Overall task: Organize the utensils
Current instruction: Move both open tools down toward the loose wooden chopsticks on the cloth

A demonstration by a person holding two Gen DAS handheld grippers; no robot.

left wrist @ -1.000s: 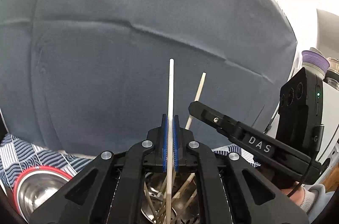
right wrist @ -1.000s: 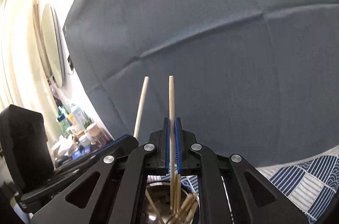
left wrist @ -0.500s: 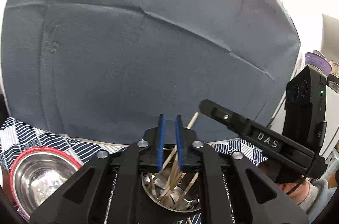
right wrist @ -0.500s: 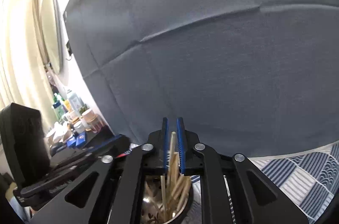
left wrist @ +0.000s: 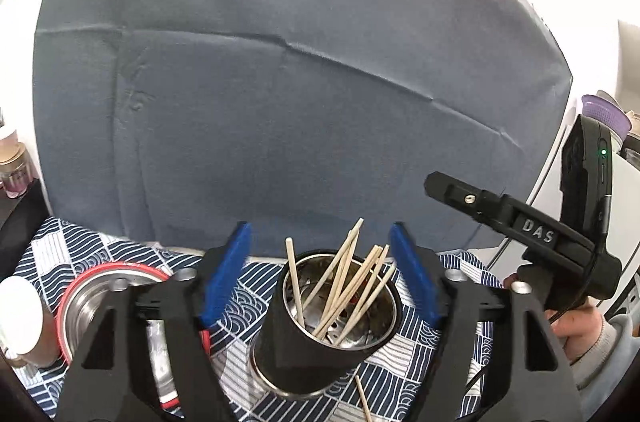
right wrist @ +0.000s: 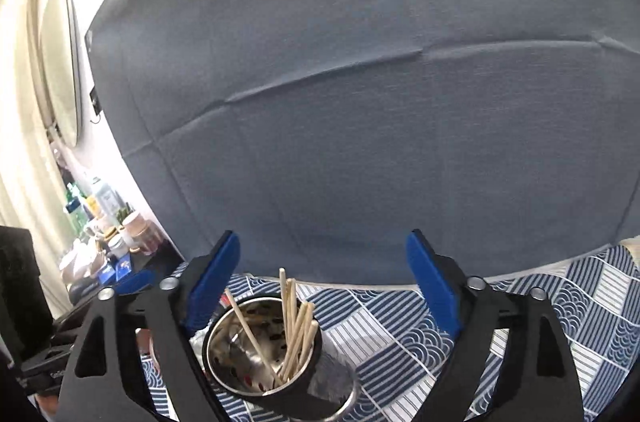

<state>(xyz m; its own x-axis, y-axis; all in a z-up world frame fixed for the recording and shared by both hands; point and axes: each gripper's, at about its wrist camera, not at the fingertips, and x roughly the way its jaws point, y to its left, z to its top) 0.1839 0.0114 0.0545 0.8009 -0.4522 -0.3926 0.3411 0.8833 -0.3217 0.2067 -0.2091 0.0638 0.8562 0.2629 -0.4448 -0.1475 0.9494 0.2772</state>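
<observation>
Wooden chopsticks (left wrist: 352, 286) stand bundled in a perforated steel utensil holder (left wrist: 332, 338) with a dark band round it, leaning against its rim at loose angles, as sticks dropped in from above would, I judge. One more chopstick (left wrist: 363, 398) lies on the blue patterned tablecloth (left wrist: 452, 374) just beside the holder's foot, so the sorting looks unfinished. Both tools hang above the holder: the left gripper (left wrist: 320, 274) and the right gripper (right wrist: 322, 282) have just been opening, blue pads spread wide with nothing pinched between them. A red-rimmed steel bowl (left wrist: 108, 298) sits nearby. Behind everything hangs a grey backdrop (left wrist: 280, 82). Raised white letters "DAS" mark the other tool's black body, seen from the left wrist.
</observation>
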